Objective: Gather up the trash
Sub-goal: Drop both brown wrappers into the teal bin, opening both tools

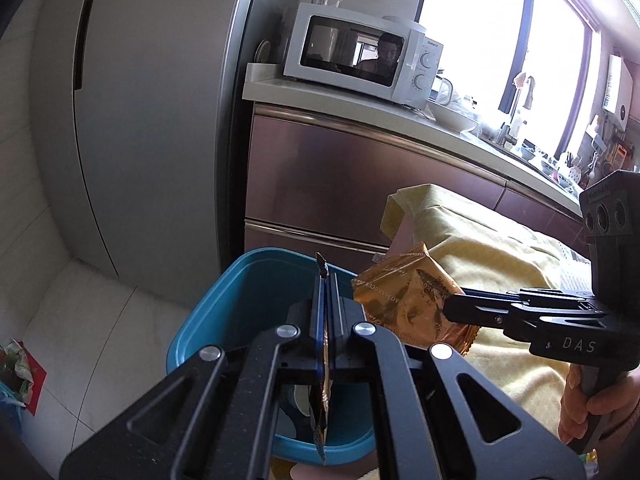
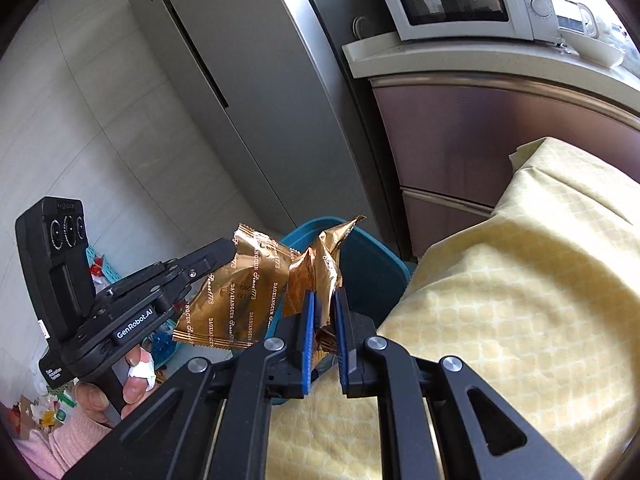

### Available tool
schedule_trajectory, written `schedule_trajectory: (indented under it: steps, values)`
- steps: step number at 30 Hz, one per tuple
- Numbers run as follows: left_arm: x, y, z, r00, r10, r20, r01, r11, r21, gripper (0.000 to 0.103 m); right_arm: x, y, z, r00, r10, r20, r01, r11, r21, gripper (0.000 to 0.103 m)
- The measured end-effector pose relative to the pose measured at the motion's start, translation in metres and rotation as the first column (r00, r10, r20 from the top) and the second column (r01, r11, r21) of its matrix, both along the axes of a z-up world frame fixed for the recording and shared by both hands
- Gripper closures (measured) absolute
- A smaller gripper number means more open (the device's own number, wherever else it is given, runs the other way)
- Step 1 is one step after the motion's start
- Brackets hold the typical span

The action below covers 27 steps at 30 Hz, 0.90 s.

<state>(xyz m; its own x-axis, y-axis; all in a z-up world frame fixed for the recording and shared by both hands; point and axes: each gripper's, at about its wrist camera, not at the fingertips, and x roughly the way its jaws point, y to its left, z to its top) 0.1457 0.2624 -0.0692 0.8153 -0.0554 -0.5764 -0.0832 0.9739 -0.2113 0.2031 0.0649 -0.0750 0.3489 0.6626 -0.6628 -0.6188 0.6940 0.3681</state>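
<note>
My left gripper is shut on a flat gold snack wrapper, seen edge-on, held over the blue bin. In the right wrist view this wrapper hangs from the left gripper beside the bin. My right gripper is shut on a second, crumpled gold wrapper, just at the bin's near rim. In the left wrist view the right gripper holds that wrapper to the right of the bin, above the yellow cloth.
A table with a yellow cloth lies right of the bin. A grey fridge stands behind, with brown cabinets and a microwave on the counter. More trash lies on the tiled floor at left.
</note>
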Motion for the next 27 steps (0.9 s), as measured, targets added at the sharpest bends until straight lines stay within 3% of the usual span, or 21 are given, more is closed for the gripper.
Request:
schedule_trajectory:
  steps: [15,27]
  values:
    - [0.024,0.006,-0.030,0.997,0.039,-0.071,-0.038,0.999,0.023,0.100,0.018,0.042,-0.026,0.997,0.002,-0.076,-0.008,0.997,-0.071,0.088]
    - [0.021,0.006,-0.041,0.996,0.041,-0.081,-0.040,0.999,0.014,0.091,0.004,0.015,-0.021,0.998,-0.009,-0.059,0.006,0.999,-0.038,0.082]
